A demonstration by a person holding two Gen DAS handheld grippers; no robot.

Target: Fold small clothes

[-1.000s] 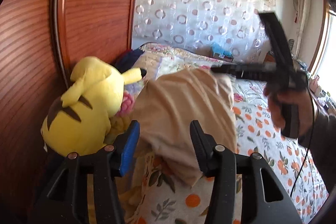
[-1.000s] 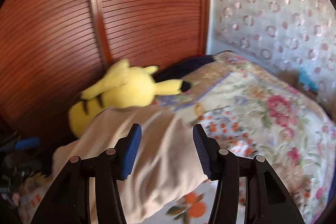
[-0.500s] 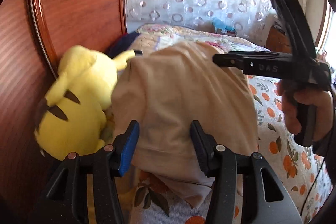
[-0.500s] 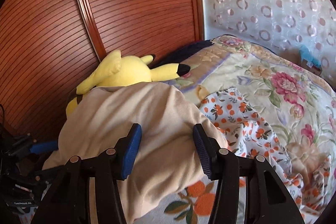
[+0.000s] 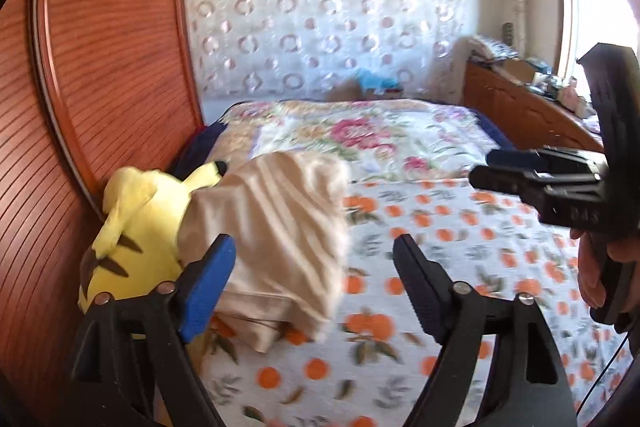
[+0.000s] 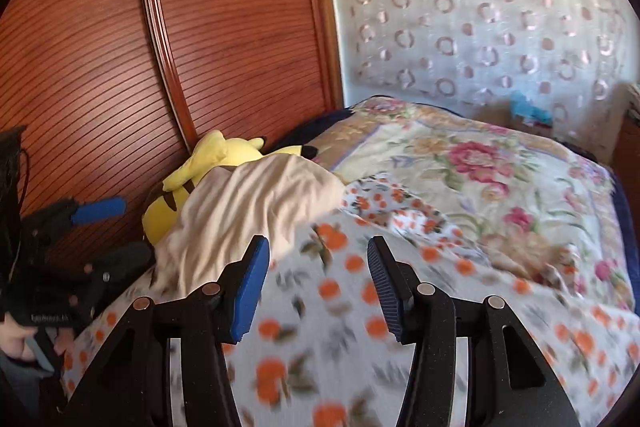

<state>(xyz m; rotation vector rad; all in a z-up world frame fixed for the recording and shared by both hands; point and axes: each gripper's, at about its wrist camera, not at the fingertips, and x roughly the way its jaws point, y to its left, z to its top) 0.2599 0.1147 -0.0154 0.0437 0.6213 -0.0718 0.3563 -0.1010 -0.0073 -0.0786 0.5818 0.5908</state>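
Note:
A beige garment lies bunched on the orange-print sheet, leaning on a yellow plush toy. My left gripper hangs just in front of it with its jaws opening wide; the cloth shows beyond the blue pad and no pad presses on it. In the right wrist view the garment sits ahead and to the left. My right gripper is over bare sheet, its jaws opening a little with nothing between them. Each gripper also shows in the other's view: the right gripper and the left gripper.
A ribbed wooden headboard rises right behind the plush toy. A floral quilt covers the far half of the bed. A wooden dresser stands at the far right, and a patterned curtain hangs behind the bed.
Both grippers have drawn back from the beige garment, which was between their fingers and now lies on the bed against the plush. The left jaws have widened. The right gripper has swung right.

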